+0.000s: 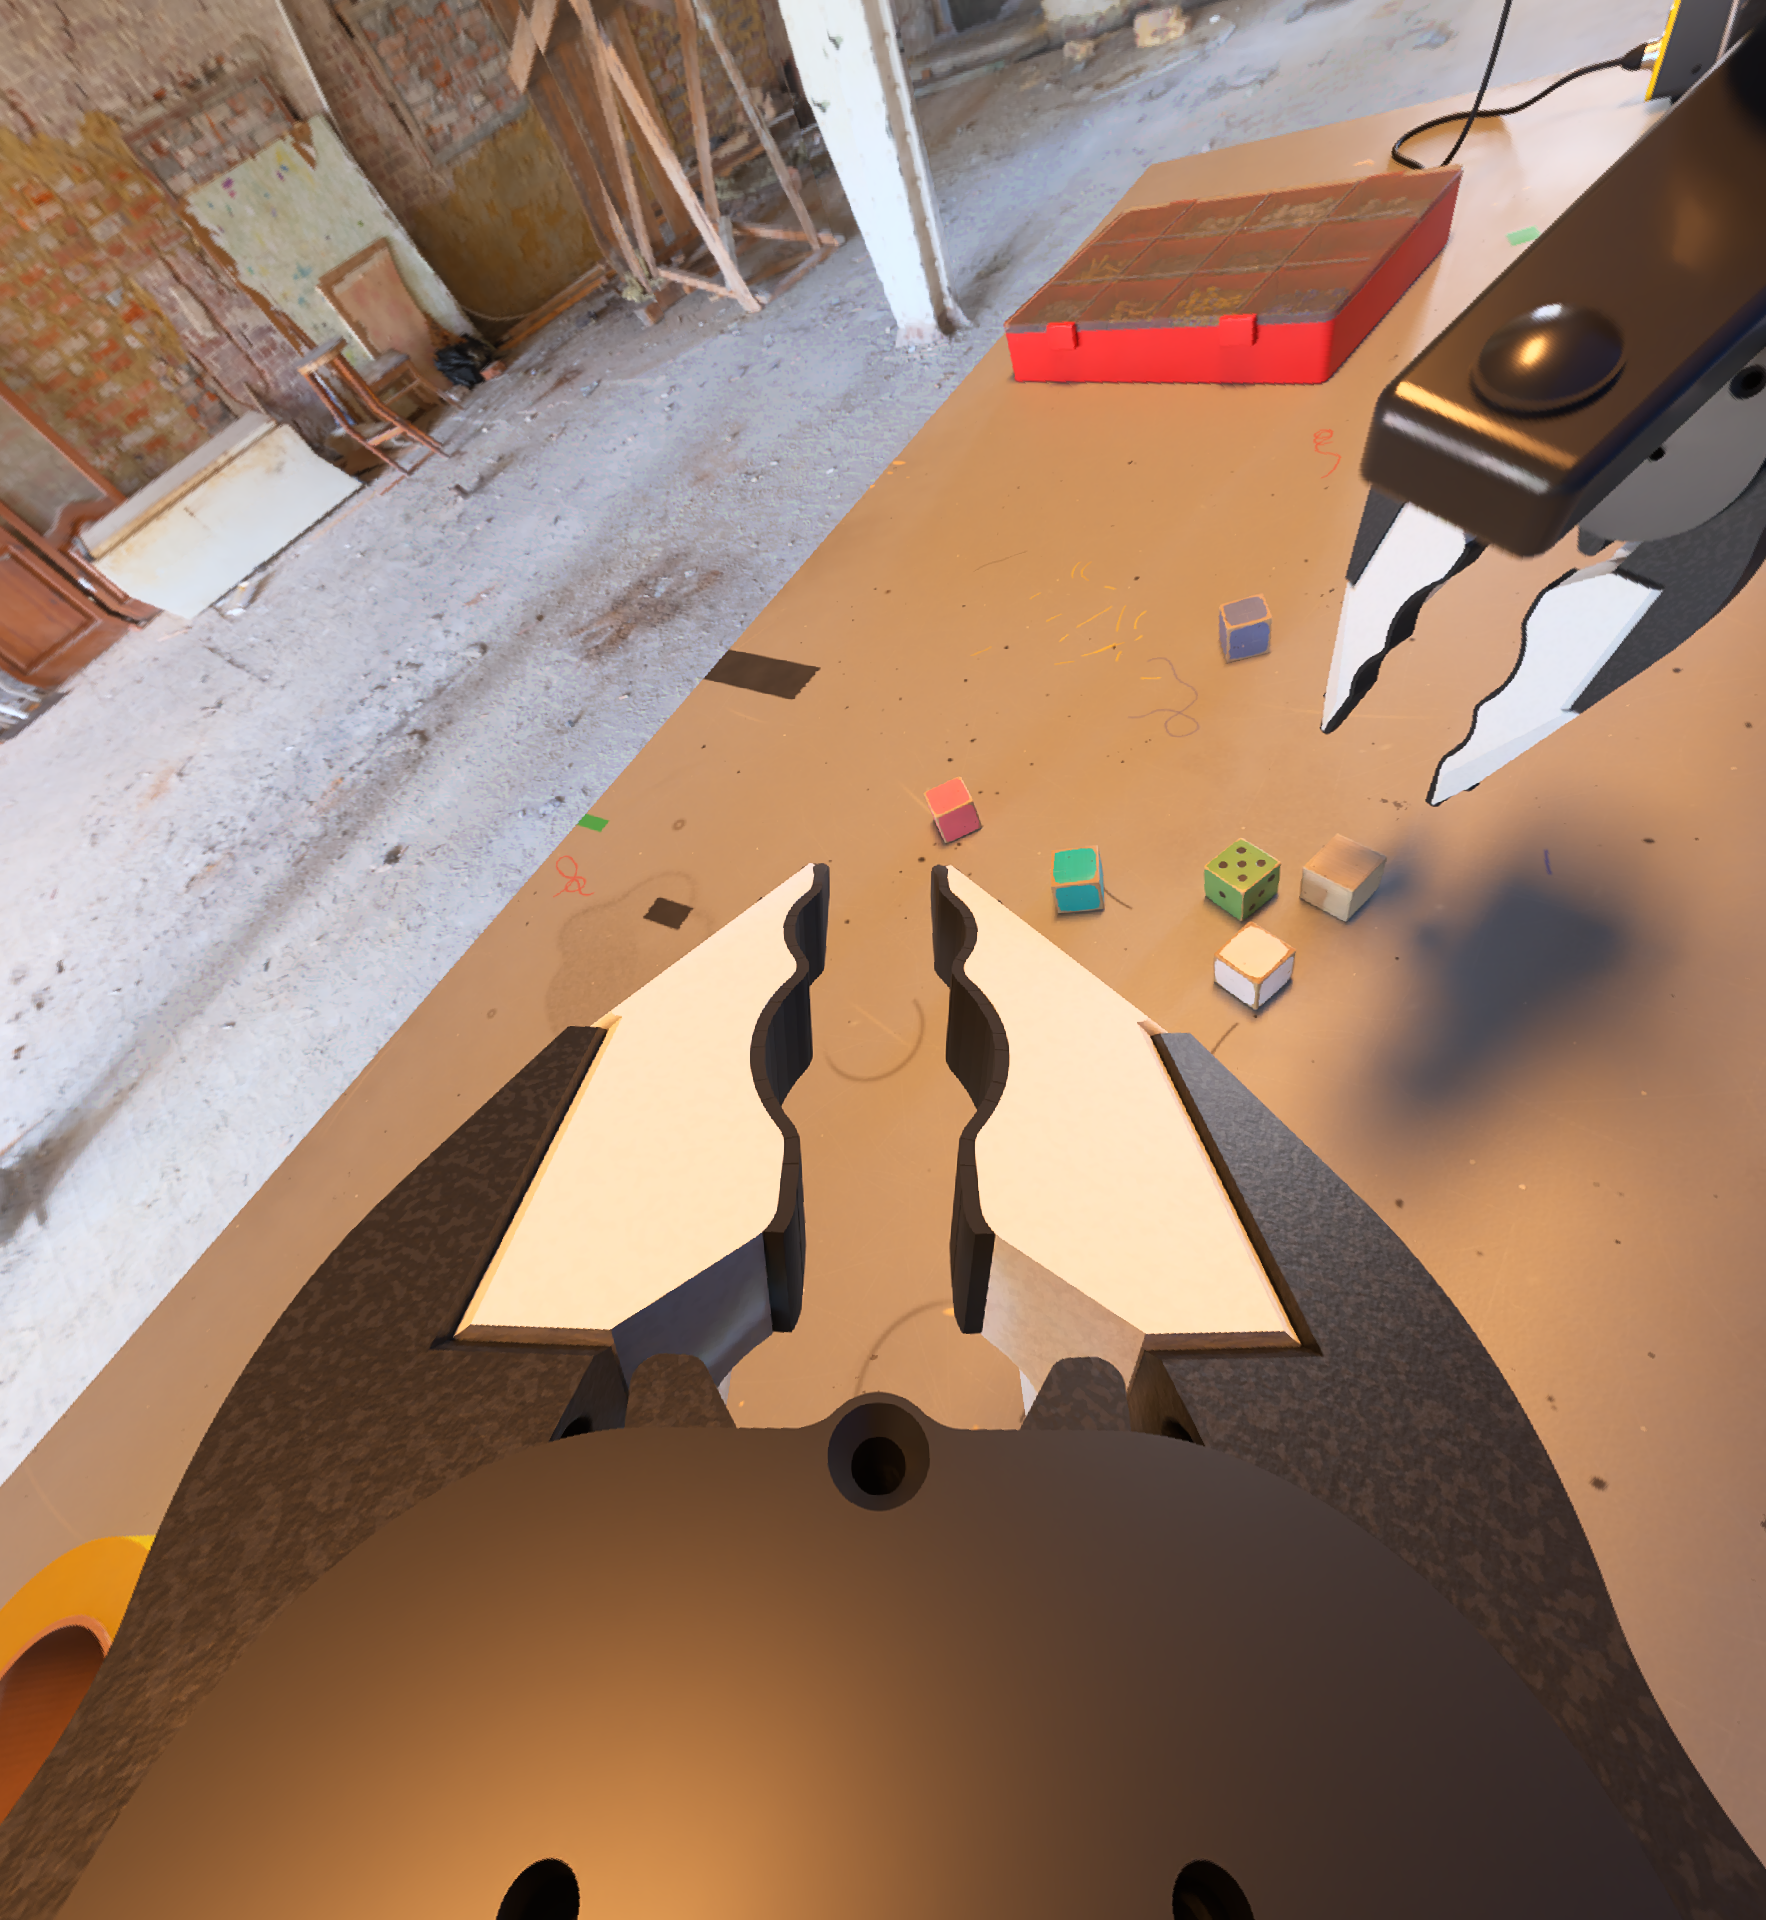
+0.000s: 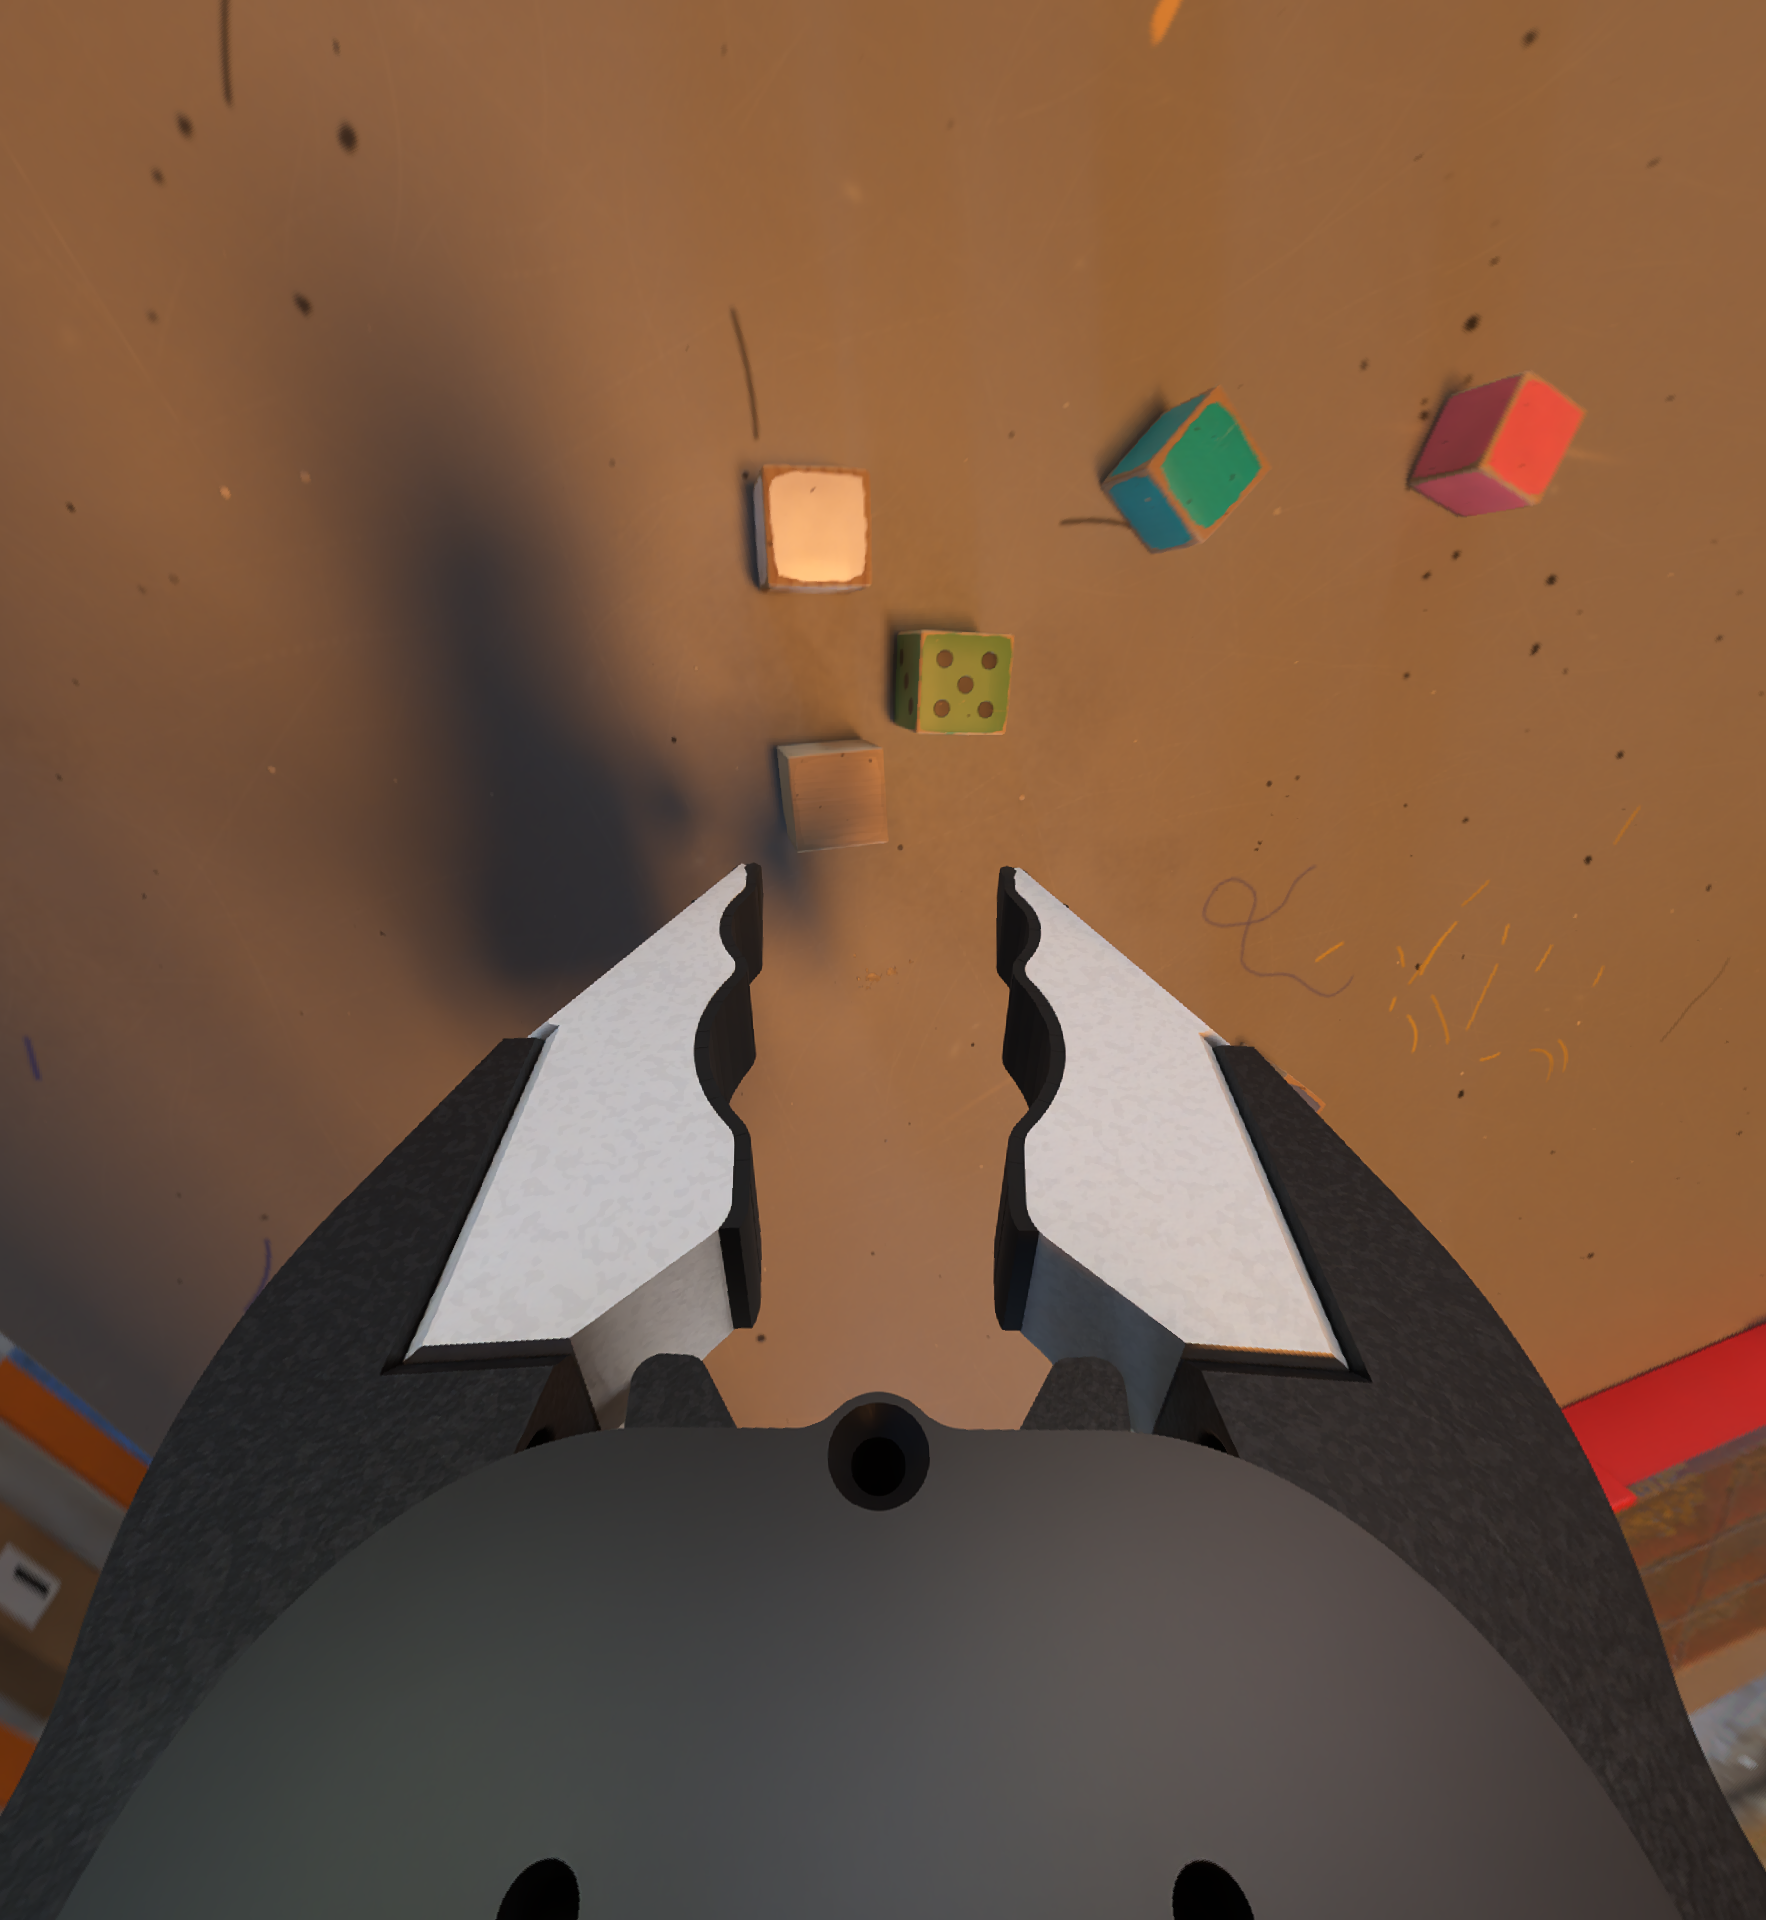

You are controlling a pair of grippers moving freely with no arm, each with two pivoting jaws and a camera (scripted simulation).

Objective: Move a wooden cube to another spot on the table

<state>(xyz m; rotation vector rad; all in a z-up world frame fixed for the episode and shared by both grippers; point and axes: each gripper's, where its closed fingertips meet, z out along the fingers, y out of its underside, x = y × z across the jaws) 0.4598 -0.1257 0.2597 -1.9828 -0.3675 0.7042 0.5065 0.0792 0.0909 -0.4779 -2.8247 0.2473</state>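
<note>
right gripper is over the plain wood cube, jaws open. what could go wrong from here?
1. The green die sits close beside the plain wooden cube; a finger coming down on that side could knock or catch it.
2. The white cube lies just beyond, so overshooting forward risks bumping it.
3. The right gripper is not yet centred: the cube sits ahead of the tips, toward one finger, so closing now would likely miss or clip a corner.

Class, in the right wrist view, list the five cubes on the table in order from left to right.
White cube → plain wooden cube → green dotted cube → teal cube → red cube.
</note>
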